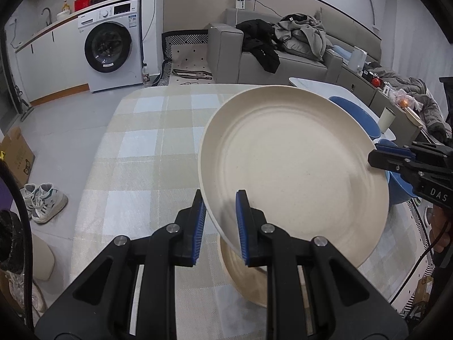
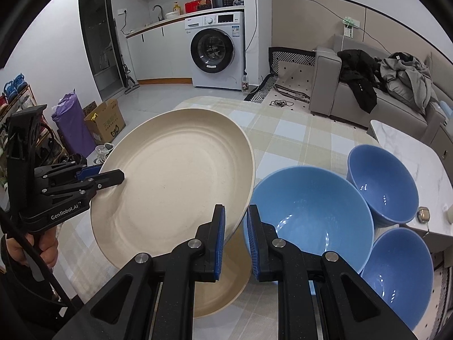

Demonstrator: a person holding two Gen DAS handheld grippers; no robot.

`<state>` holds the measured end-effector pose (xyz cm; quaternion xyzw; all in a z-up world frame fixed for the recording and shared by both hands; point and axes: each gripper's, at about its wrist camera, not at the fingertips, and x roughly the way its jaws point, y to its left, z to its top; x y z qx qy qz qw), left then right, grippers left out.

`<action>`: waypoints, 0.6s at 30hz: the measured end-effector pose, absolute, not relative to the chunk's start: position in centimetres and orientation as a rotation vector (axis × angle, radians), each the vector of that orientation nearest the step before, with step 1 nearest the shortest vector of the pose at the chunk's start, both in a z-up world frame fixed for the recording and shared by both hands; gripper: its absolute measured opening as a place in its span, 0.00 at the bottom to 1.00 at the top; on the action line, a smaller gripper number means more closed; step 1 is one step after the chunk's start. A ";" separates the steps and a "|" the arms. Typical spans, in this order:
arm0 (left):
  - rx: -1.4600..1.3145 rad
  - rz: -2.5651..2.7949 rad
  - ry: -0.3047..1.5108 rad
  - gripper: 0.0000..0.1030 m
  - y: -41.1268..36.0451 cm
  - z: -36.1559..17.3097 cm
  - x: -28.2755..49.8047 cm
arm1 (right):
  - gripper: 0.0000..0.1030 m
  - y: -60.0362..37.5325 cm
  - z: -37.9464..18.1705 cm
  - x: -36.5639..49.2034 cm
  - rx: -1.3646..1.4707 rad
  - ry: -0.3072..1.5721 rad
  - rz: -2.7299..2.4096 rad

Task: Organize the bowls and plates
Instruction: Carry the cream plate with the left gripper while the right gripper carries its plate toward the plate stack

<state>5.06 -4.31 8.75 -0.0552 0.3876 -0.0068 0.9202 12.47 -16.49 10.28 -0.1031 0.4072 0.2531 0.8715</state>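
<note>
One round cream plate (image 1: 294, 170), faintly ringed, tilted.

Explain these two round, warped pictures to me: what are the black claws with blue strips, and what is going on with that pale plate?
There is no robot here. A person holds hand-operated tongs in each hand, each carrying a wide-angle camera looking along its fingers, hence the warped edges. One picture comes from the left tongs, the other from the right tongs. Both are shut on opposite rims of one cream plate, carrying it tilted above a second cream plate that lies on the checked tablecloth. Beside it stand three blue bowls. Each camera also sees the other tongs.
</note>
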 end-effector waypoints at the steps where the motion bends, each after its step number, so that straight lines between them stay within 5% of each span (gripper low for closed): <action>1: -0.114 -0.016 0.799 0.16 -4.3 8.6 5.0 | 0.16 -16.6 10.2 12.3 -0.212 0.850 0.527; 18: -0.102 -0.030 0.840 0.16 -3.9 5.0 4.4 | 0.16 -17.0 6.5 10.6 -0.187 0.889 0.529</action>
